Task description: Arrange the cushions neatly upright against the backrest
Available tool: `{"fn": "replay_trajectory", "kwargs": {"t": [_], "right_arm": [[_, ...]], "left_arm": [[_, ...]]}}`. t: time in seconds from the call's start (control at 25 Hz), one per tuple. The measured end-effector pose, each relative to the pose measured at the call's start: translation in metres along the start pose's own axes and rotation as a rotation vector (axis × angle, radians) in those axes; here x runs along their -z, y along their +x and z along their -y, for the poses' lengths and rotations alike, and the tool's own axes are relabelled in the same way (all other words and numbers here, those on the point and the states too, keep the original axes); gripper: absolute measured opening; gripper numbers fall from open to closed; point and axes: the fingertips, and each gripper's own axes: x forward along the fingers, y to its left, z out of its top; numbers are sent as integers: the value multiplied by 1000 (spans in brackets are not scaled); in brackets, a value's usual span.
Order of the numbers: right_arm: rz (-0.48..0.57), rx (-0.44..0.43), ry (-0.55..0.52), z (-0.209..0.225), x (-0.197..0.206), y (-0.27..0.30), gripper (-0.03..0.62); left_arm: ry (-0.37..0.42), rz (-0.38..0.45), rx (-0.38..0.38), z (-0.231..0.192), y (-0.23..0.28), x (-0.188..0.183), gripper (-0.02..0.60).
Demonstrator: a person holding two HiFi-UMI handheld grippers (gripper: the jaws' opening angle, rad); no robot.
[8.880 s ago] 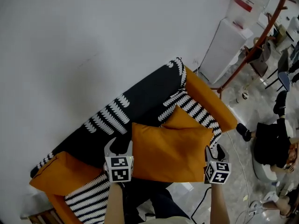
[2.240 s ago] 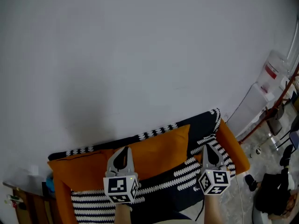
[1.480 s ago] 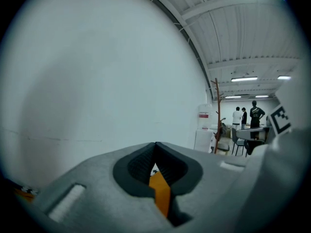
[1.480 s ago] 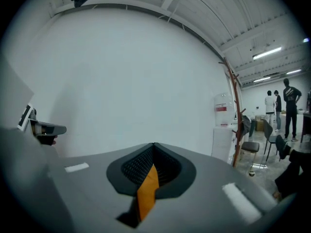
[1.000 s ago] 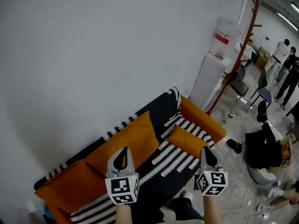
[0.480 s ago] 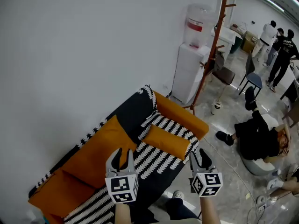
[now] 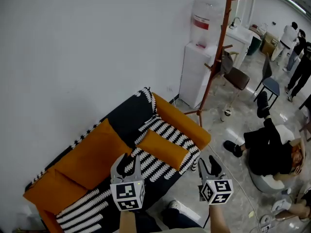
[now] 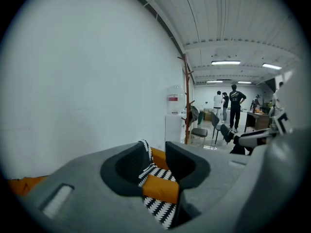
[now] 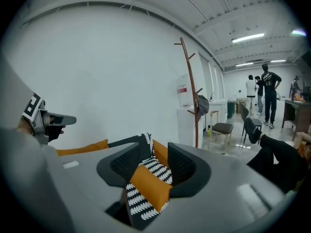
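The head view looks steeply down from well back, sofa (image 7: pixel 127 116) at 7 o'clock. The 2 gripper views, nearly level, share its small cushion (image 8: pixel 159 188).

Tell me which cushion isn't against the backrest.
The small cushion, lying on the striped seat; the large cushion stands against the backrest.

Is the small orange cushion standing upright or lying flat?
Lying flat. The small cushion rests on the striped seat with its broad face up, apart from the backrest.
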Motion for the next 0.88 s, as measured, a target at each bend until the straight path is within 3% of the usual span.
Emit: {"fn": "replay_trajectory", "kwargs": {"t": [0.2,0.48,0.68,0.88], "right_arm": [[-19,-33,19,16,8,8,190],[-74,-37,42,19,26,29,193],[-127,-49,32,10,40,64,199],[-208,11,64,18,63,110,198]], "left_arm": [[8,-29,-18,19,10,6,140],[8,-84,12,23,38,18,140],[9,-126,32,8,82,29,140],[13,-195,92,-6,145,47,140]]}}
